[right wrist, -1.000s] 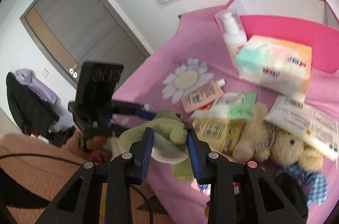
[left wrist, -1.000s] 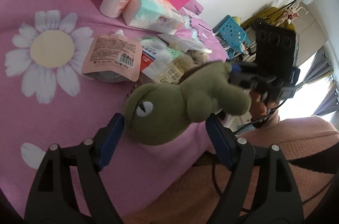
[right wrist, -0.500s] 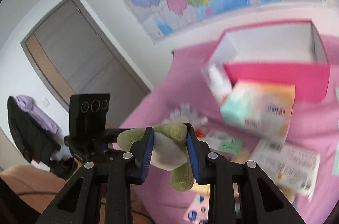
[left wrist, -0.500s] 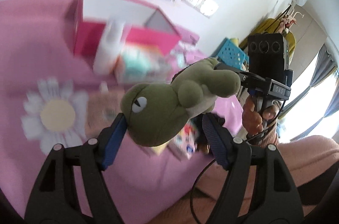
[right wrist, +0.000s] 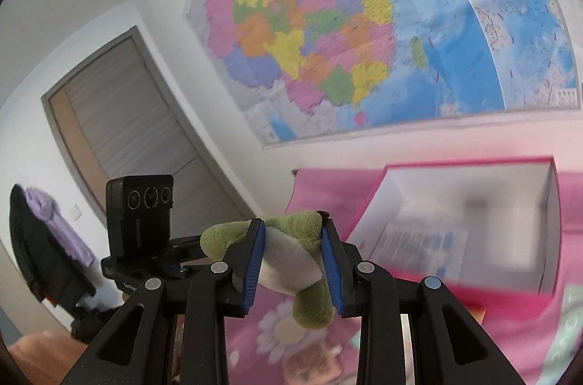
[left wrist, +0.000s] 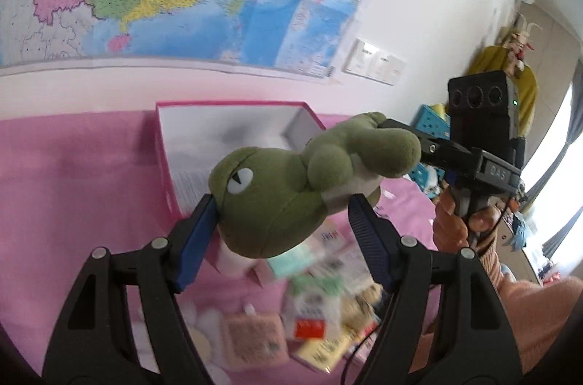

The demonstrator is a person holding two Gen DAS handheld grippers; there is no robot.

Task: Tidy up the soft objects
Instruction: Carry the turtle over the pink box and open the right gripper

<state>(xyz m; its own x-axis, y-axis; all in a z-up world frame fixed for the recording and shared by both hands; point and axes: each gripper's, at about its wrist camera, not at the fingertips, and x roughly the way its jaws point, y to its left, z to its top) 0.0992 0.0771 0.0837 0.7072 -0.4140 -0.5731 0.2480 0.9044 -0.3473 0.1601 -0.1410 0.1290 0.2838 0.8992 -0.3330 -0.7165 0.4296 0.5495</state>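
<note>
Open pink cardboard box (left wrist: 233, 129), white inside: stands on the pink bedspread beyond the toy, likely its destination.
Green plush frog (left wrist: 277, 199): held in the air, spanned between two grippers.
Left gripper (left wrist: 284, 232): wide-set, cradling the head.
Right gripper (right wrist: 291, 261): narrowed, pinching the white belly.
Change: earlier low over clutter; now lifted toward the box.
</note>
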